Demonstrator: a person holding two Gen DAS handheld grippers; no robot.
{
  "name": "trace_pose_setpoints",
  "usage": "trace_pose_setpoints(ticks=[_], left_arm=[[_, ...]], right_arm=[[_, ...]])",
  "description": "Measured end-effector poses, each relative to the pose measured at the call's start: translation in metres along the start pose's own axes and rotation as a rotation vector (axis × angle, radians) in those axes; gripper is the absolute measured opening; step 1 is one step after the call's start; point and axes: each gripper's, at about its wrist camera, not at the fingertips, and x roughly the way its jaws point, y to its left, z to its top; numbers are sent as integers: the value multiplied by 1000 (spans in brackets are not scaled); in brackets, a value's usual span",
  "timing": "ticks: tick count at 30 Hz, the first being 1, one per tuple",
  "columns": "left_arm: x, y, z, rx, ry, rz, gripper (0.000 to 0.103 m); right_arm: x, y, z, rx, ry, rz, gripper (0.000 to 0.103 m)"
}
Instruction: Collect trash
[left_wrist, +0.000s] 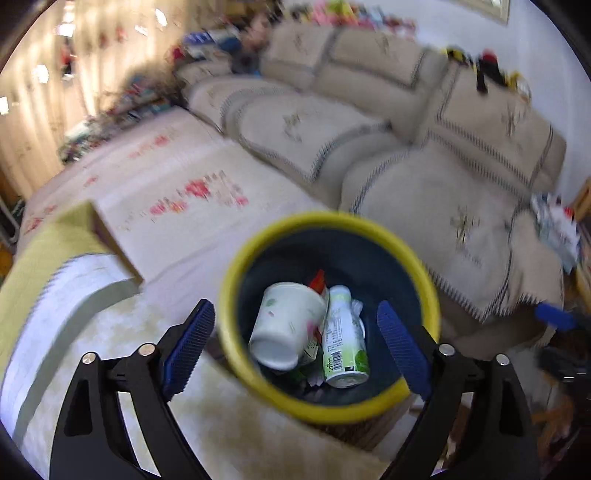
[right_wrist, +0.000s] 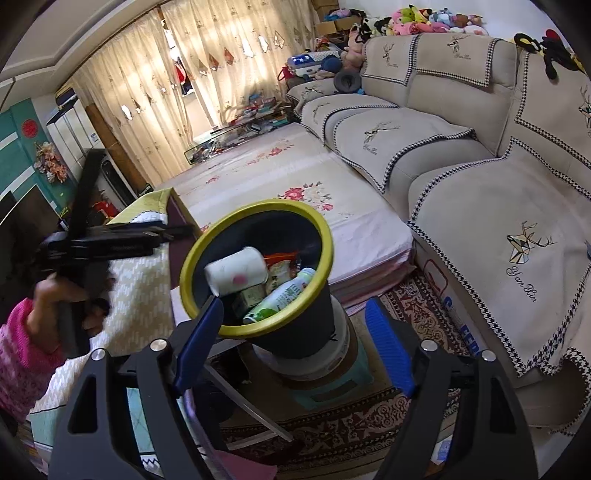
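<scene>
A dark bin with a yellow rim (left_wrist: 332, 218) (right_wrist: 258, 205) stands just ahead of both grippers. Inside it a white paper cup (left_wrist: 284, 325) (right_wrist: 236, 275) lies on its side on top of the other trash. Beside the cup is a green-and-white bottle (left_wrist: 343, 343) (right_wrist: 284, 299), with a red snack wrapper (right_wrist: 282, 258) behind. My left gripper (left_wrist: 294, 307) hovers over the bin's mouth, open, with nothing between its blue pads. My right gripper (right_wrist: 295, 302) is also open and empty, low in front of the bin.
The bin sits on a white round base on a teal stool (right_wrist: 332, 387). A table with a yellow-green cloth (right_wrist: 140, 280) is to the left, where a hand in a pink sleeve (right_wrist: 48, 295) holds the other tool. A floral mattress (right_wrist: 295, 177) and a beige sofa (right_wrist: 498, 206) lie behind and to the right.
</scene>
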Motion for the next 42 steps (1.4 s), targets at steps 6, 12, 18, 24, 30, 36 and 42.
trace_pose_setpoints(ticks=[6, 12, 18, 24, 30, 36, 42], left_arm=[[-133, 17, -65, -66, -202, 174, 98], [-233, 47, -150, -241, -280, 396, 98], [-307, 72, -234, -422, -340, 532, 98], [-361, 65, -284, -472, -389, 649, 98], [-384, 43, -307, -481, -421, 688, 98], [-396, 34, -316, -488, -431, 711, 98], [-401, 34, -317, -500, -437, 726, 98]], right_arm=[[3, 42, -7, -74, 11, 70, 78], [-7, 96, -15, -167, -19, 129, 84], [-38, 155, -31, -304, -83, 163, 89], [-79, 182, -51, -389, -150, 199, 93], [-104, 185, -59, -398, -180, 202, 95], [-114, 191, -64, -415, -196, 173, 96], [-109, 195, -64, -424, -198, 153, 96]])
